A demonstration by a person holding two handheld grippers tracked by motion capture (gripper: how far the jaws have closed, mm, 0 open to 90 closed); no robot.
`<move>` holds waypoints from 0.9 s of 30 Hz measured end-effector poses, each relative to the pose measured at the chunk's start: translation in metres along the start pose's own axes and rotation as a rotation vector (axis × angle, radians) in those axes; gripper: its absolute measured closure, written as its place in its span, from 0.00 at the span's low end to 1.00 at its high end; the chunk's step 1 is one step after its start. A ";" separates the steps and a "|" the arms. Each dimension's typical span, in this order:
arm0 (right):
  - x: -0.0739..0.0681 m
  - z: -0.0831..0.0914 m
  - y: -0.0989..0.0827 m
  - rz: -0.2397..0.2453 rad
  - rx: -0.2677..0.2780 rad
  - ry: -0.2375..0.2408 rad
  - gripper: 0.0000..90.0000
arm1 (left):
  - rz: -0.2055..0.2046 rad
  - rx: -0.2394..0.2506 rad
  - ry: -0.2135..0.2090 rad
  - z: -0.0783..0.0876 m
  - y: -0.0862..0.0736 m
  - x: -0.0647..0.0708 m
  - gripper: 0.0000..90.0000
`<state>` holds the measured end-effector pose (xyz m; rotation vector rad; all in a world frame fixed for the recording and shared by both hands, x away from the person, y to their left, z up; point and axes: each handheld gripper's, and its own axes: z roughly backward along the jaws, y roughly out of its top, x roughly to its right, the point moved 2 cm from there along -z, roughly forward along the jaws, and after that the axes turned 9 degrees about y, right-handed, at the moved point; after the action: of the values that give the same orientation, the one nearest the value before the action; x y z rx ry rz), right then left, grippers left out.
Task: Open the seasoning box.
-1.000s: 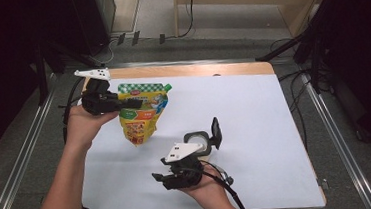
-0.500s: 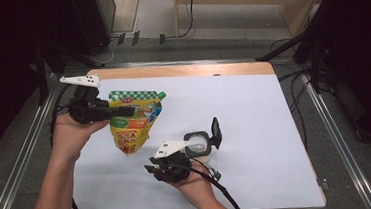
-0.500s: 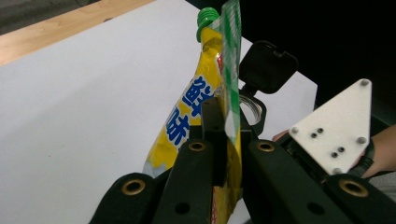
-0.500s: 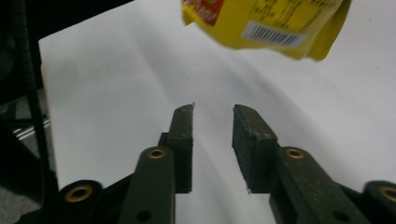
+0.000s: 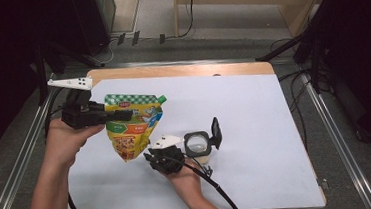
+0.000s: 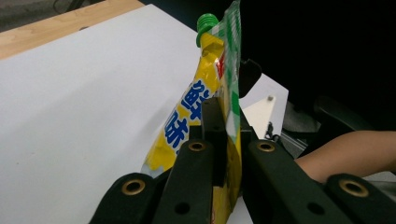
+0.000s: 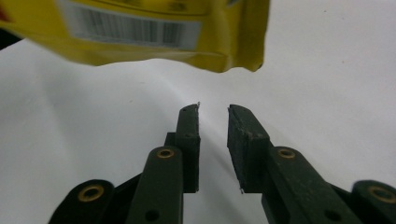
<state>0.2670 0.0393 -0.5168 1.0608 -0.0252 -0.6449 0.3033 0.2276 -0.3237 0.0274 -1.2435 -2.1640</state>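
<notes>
So the yellow spout pouch (image 5: 134, 124) with the green checkered top is held up off the white table cover (image 5: 254, 109), near the left side, dangling from the left gripper (image 5: 105, 114), whose jaws are clamped on the pouch's upper edge, pinching the flat film tight in the left gripper view. The green screw cap (image 6: 206, 22) looks on, so whatever's inside (can't see it, the film is opaque) should stay put for now. The right gripper (image 5: 153, 156) sits just below and beside the pouch's bottom corner; its jaws have just been closing and stand narrow with nothing between them, the pouch bottom (image 7: 154, 32) hanging a bit ahead of the tips. My worry: one pinch on a thin edge means the pouch can swing or slip out, and if the right jaws close too early they'll miss the corner or just crumple it. Squeezing the belly hard could also stress the spout. Right beside the right hand there's a small jar (image 5: 196, 144), its hinged lid (image 5: 216, 132) flipped up; contents not readable from here, and a swinging pouch could knock it.
</notes>
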 end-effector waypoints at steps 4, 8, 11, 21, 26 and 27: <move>0.002 -0.003 0.000 -0.029 0.027 -0.008 0.78 | 0.003 -0.001 -0.024 0.001 0.001 0.004 1.00; 0.002 -0.002 0.003 -0.035 0.071 -0.014 0.75 | 0.013 -0.002 -0.053 0.001 0.002 0.007 1.00; 0.003 -0.002 0.003 -0.035 0.086 -0.016 0.73 | 0.024 -0.008 -0.072 0.000 0.003 0.009 1.00; -0.006 0.001 0.005 0.060 0.134 -0.008 0.69 | 0.073 -0.001 -0.083 -0.005 0.000 0.004 1.00; -0.014 0.007 0.005 0.146 0.140 -0.011 0.66 | 0.054 0.016 -0.018 -0.007 0.001 0.004 1.00; -0.017 0.008 0.005 0.161 0.135 -0.009 0.65 | 0.052 0.013 -0.013 -0.009 0.001 0.005 0.99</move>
<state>0.2531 0.0435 -0.5037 1.1727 -0.1621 -0.5069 0.3029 0.2180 -0.3259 -0.0141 -1.2517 -2.1151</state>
